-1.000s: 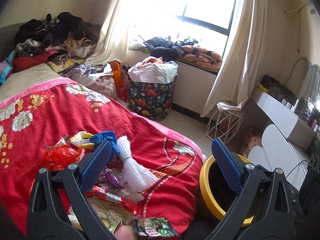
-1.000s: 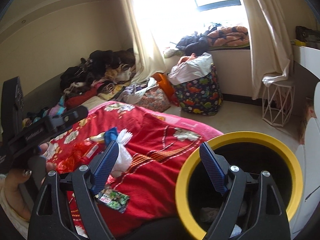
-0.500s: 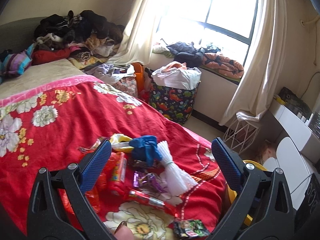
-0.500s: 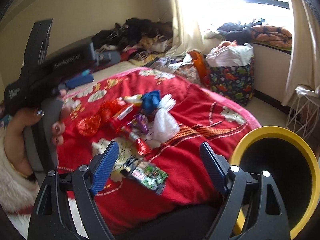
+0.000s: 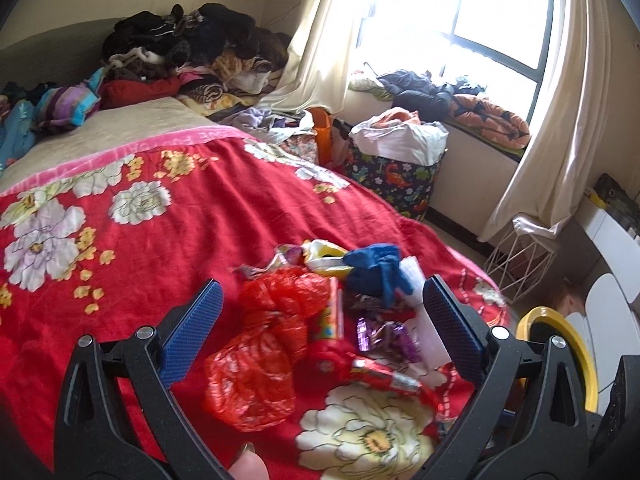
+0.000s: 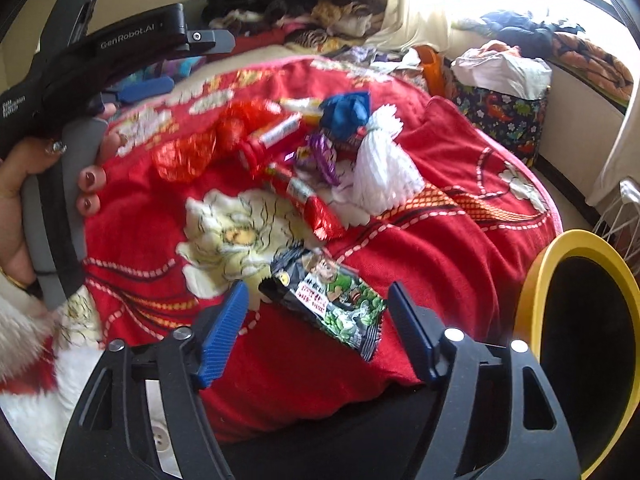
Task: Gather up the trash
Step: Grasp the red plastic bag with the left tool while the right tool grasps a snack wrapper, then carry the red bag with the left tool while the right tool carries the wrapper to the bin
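Observation:
A pile of trash lies on the red flowered blanket (image 5: 168, 240): a crumpled red plastic bag (image 5: 264, 344), a red tube (image 5: 332, 332), a purple wrapper (image 5: 384, 336), a blue glove (image 5: 376, 272) and a white bundle (image 6: 380, 168). My left gripper (image 5: 320, 320) hangs open just above that pile, its jaws wide on either side of the red bag and wrappers. Nearer the bed's edge lies a green and black snack packet (image 6: 332, 304). My right gripper (image 6: 318, 320) points down at it with its jaws closing; the packet lies between them, and the pads do not touch it.
A black bin with a yellow rim (image 6: 536, 280) stands on the floor right of the bed, also seen as the bin (image 5: 576, 344). A hand (image 6: 24, 184) holds the left tool. Clothes are heaped at the bed's far end; a dinosaur-print bag (image 5: 392, 176) and a wire stool (image 5: 520, 256) stand by the window.
Both views have swung from the bin toward the bed and dipped down. The trash pile now sits between the left fingers. The right jaws have narrowed around the snack packet.

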The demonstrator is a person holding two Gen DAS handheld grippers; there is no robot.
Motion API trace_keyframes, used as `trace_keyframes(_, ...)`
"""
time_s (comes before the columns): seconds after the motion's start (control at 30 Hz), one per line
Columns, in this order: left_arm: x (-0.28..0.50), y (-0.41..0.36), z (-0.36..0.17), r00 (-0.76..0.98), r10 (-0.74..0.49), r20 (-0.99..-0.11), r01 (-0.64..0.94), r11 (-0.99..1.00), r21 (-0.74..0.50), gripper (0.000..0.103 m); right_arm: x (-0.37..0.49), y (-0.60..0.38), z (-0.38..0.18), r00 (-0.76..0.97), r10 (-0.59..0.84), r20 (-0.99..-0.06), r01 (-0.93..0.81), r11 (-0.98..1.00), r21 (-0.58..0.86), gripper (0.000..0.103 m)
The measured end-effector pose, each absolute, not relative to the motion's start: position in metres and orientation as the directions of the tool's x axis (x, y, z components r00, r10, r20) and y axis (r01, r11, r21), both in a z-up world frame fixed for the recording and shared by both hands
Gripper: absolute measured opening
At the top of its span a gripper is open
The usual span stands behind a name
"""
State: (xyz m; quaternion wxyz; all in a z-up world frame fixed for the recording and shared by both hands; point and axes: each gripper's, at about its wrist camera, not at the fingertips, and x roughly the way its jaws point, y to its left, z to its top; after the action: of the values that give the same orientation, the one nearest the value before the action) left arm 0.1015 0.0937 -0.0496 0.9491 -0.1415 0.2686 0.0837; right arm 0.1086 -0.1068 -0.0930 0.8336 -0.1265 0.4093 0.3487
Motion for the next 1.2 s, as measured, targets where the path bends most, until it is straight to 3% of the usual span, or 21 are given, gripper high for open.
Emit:
trace_keyframes(0.13, 0.102, 0.105, -0.066, 0.810, 0.101, -0.578, -0.269, 0.939, -0.213, 0.092, 0.111, -0.096, -0.104, 0.405, 0.439, -0.802, -0.703, 0.711, 0.035, 0.058)
trace_keyframes(0.2, 0.103, 0.109, -0.075, 0.791, 0.098, -0.604, -0.283, 0.934, -0.218, 0.092, 0.113, -0.090, -0.111, 0.402, 0.405, -0.821, -0.704, 0.710, 0.006, 0.039)
trace_keyframes(0.3, 0.102, 0.113, -0.085, 0.774, 0.087, -0.627, -0.289, 0.930, -0.228, 0.092, 0.116, -0.090, -0.114, 0.396, 0.410, -0.821, -0.706, 0.709, 0.014, 0.027)
trace_keyframes(0.43, 0.104, 0.119, -0.100, 0.745, 0.062, -0.664, -0.307, 0.916, -0.259, 0.086, 0.116, -0.094, -0.110, 0.395, 0.440, -0.806, -0.702, 0.711, 0.044, 0.022)
trace_keyframes(0.63, 0.106, 0.126, -0.118, 0.701, 0.022, -0.713, -0.330, 0.896, -0.296, 0.057, 0.116, -0.103, -0.103, 0.383, 0.498, -0.778, -0.682, 0.721, 0.126, 0.020)
trace_keyframes(0.73, 0.105, 0.125, -0.119, 0.697, 0.005, -0.717, -0.317, 0.899, -0.303, 0.036, 0.114, -0.104, -0.097, 0.390, 0.510, -0.766, -0.682, 0.719, 0.132, 0.019)
trace_keyframes(0.77, 0.105, 0.125, -0.118, 0.697, -0.001, -0.717, -0.311, 0.900, -0.305, 0.025, 0.113, -0.105, -0.096, 0.391, 0.515, -0.763, -0.683, 0.718, 0.134, 0.018)
trace_keyframes(0.87, 0.103, 0.123, -0.116, 0.699, -0.012, -0.715, -0.296, 0.906, -0.304, 0.011, 0.109, -0.104, -0.090, 0.391, 0.532, -0.751, -0.692, 0.708, 0.142, 0.013)
trace_keyframes(1.2, 0.088, 0.111, -0.079, 0.758, -0.046, -0.651, -0.212, 0.926, -0.313, 0.005, 0.101, -0.106, -0.075, 0.407, 0.579, -0.706, -0.696, 0.697, 0.171, 0.010)
